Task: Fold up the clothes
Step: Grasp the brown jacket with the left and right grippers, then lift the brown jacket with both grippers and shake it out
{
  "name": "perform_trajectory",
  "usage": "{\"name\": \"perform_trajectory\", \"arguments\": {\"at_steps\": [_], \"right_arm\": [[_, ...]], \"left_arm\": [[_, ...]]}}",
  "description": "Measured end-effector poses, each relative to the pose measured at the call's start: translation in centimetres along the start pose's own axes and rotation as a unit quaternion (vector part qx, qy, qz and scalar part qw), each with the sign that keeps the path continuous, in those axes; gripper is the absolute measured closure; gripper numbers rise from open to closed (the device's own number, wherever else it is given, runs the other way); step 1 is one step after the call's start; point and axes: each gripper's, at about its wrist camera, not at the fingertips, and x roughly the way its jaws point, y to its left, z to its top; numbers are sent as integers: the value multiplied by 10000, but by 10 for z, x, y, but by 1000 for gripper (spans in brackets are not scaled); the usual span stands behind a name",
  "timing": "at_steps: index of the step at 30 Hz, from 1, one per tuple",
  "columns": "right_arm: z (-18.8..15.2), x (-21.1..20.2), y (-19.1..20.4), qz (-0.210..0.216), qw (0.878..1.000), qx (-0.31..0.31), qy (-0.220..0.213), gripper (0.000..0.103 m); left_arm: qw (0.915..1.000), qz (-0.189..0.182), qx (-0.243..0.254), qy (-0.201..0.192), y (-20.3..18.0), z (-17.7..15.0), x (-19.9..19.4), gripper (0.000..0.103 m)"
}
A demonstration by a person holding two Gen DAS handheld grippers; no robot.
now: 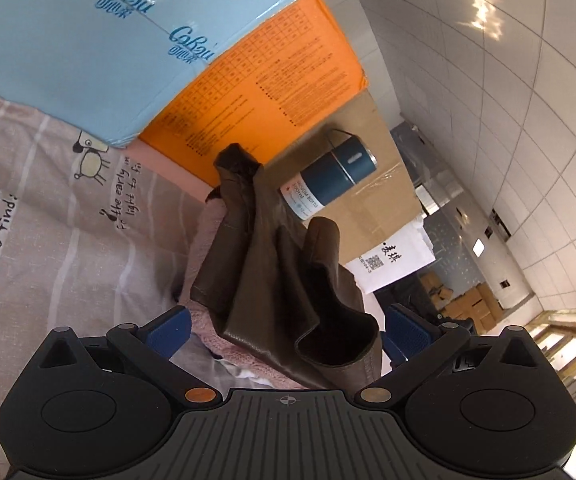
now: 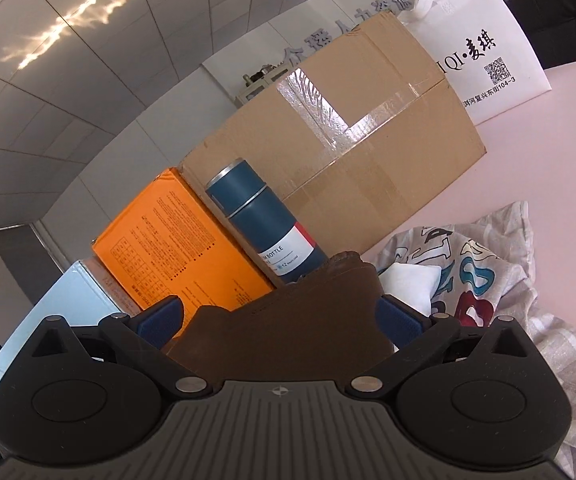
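A dark brown garment [image 1: 283, 280] hangs in loose folds between the fingers of my left gripper [image 1: 285, 334], which is open; a gap shows between the cloth and the left pad [image 1: 167, 334]. Its far end rises to a bunched tip in front of the orange box. In the right wrist view the same brown garment [image 2: 288, 328] fills the space between the wide-apart fingers of my open right gripper [image 2: 279, 320]. A grey printed garment [image 2: 468, 272] lies crumpled to the right on the pink table [image 2: 548, 152].
A blue vacuum bottle [image 2: 263, 224] stands before a taped cardboard box [image 2: 348, 148]. Beside them are an orange box [image 2: 175, 248] and a light blue carton [image 1: 87, 40]. A white tote bag [image 2: 484, 52] stands behind. Striped printed cloth [image 1: 47, 220] lies at left.
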Motion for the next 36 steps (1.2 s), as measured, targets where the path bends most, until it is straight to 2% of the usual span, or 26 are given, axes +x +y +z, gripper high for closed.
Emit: {"name": "perform_trajectory", "arguments": {"at_steps": [3,6,8,11,13,17,20,21,23,24,25,26,27,28,30,32,36], "right_arm": [[6,15,-13,74,9998,146,146,0],[6,29,-17,-43,9994,115,314,0],[6,34,-19,-115,9991,100,408,0],[3,38,-21,-92,9982,167,570,0],[3,35,-22,142,9975,349,604,0],[4,22,-26,627,9935,779,546,0],[3,9,-25,866,9911,916,428,1],[1,6,-21,839,9921,845,385,3],[-5,9,-12,454,9970,516,345,11],[-8,11,-7,242,9986,341,328,14],[-11,15,-4,-27,9993,182,327,26],[-14,20,-1,-316,9990,30,331,43],[-16,22,2,-532,9981,-91,305,52],[-18,24,4,-726,9968,-202,270,66],[-20,19,6,-774,9967,-236,110,73],[-20,11,11,-724,9967,-331,-133,84],[-19,-10,25,-263,9970,-403,-601,91]], "left_arm": [[9996,-39,-278,34,12,-1,8,0],[9987,-292,-422,43,18,1,13,0],[9976,-531,-443,19,16,2,15,0],[9946,-910,-451,-213,8,2,17,0],[9934,-1067,-307,-274,-1,3,20,0],[9953,-855,108,-443,-12,7,25,0],[9962,-449,462,-594,-11,7,32,2],[9958,-305,579,-635,-11,6,34,7],[9944,11,817,-673,-9,4,41,23],[9929,163,948,-705,-8,2,43,42],[9907,299,1095,-747,-7,0,44,56],[9876,397,1287,-808,-6,-2,45,57],[9844,402,1465,-885,-6,-4,45,62],[9813,399,1625,-953,-6,-6,44,65],[9760,411,1851,-1067,-9,-8,41,72],[9719,394,2005,-1166,-13,-10,37,78],[9721,285,1976,-1231,-14,-13,29,83]]}}
